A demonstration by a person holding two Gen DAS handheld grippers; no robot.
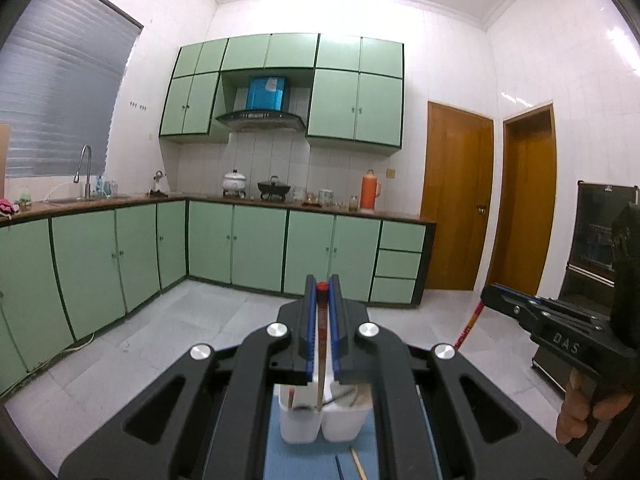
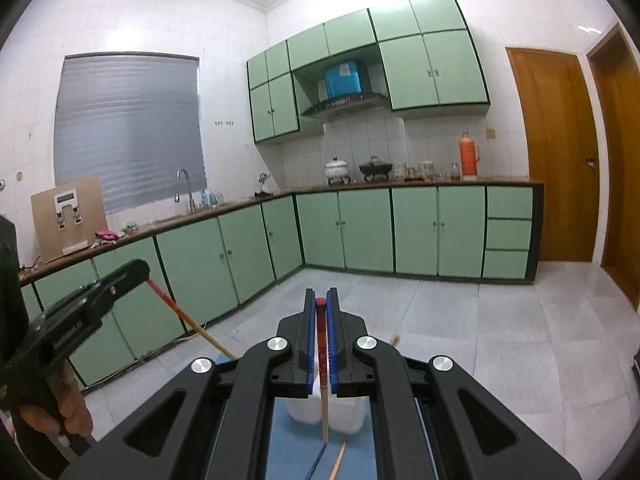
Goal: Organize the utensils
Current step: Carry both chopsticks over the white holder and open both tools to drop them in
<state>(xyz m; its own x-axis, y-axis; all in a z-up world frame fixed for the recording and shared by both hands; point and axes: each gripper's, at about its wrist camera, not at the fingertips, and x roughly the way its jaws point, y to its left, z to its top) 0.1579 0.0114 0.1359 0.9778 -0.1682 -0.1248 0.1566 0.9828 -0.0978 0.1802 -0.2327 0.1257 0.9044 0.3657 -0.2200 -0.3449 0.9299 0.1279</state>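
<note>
Both grippers carry a chopstick. The left gripper (image 1: 322,286) is clenched on a red-topped chopstick (image 1: 321,344), long axis along the fingers, its pale tip dipping into the white utensil holder (image 1: 320,424) directly below. The right gripper (image 2: 320,300) grips its own chopstick (image 2: 323,380), tip hanging just short of the holder (image 2: 344,416). The left looks nearer. More chopsticks (image 2: 338,460) lie on the blue mat (image 2: 292,452); kitchen cabinets (image 1: 256,248) stand beyond.

Blue worktop (image 1: 276,456) visible only in narrow strip low in both wrist views. White two-compartment holder (image 1: 320,420) stands on it, utensil ends showing inside. Loose wooden chopstick (image 1: 358,462) lies flat on blue surface just in front of holder; thin dark stick (image 2: 316,460) lies beside it.
</note>
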